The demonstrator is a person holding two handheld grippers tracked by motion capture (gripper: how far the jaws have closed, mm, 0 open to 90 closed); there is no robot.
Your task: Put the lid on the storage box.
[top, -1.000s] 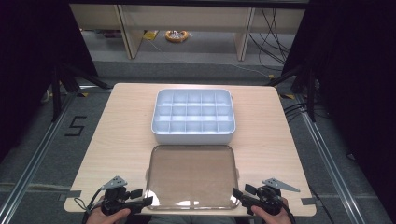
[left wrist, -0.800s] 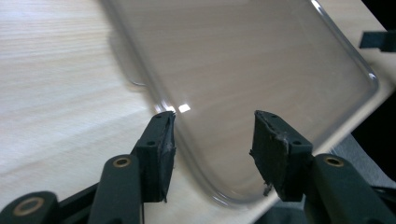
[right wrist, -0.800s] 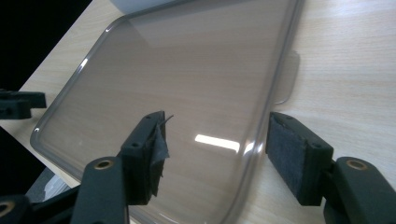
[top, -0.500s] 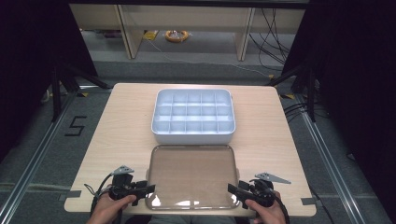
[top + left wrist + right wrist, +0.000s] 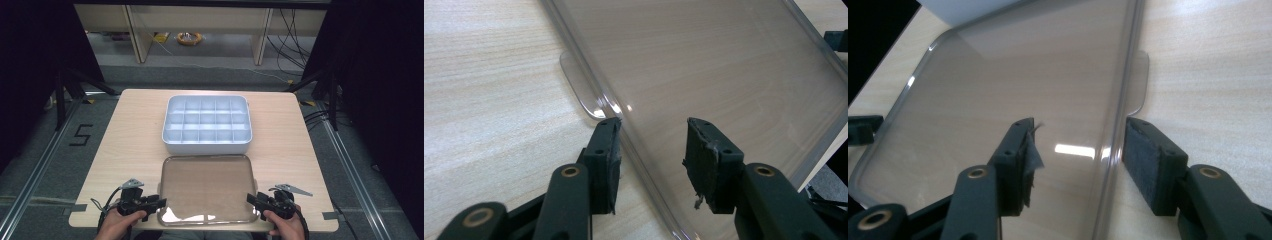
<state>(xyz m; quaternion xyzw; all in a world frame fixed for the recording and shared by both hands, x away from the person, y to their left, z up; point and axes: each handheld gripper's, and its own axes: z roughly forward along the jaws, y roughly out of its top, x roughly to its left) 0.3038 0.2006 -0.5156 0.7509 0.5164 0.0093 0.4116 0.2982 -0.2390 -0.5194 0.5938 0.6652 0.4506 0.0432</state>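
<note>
High view: both grippers' closing fingers straddle lid (image 5: 207,187) edges.

Bare bench (image 5: 130,130) lies open left and right of the clear lid (image 5: 207,187) and the white tray (image 5: 206,125). The tray, just beyond the lid, blocks the way straight ahead.

Clear lid (image 5: 724,75) cut off by frame edges (both gripper views); pad contact unclear.
</note>
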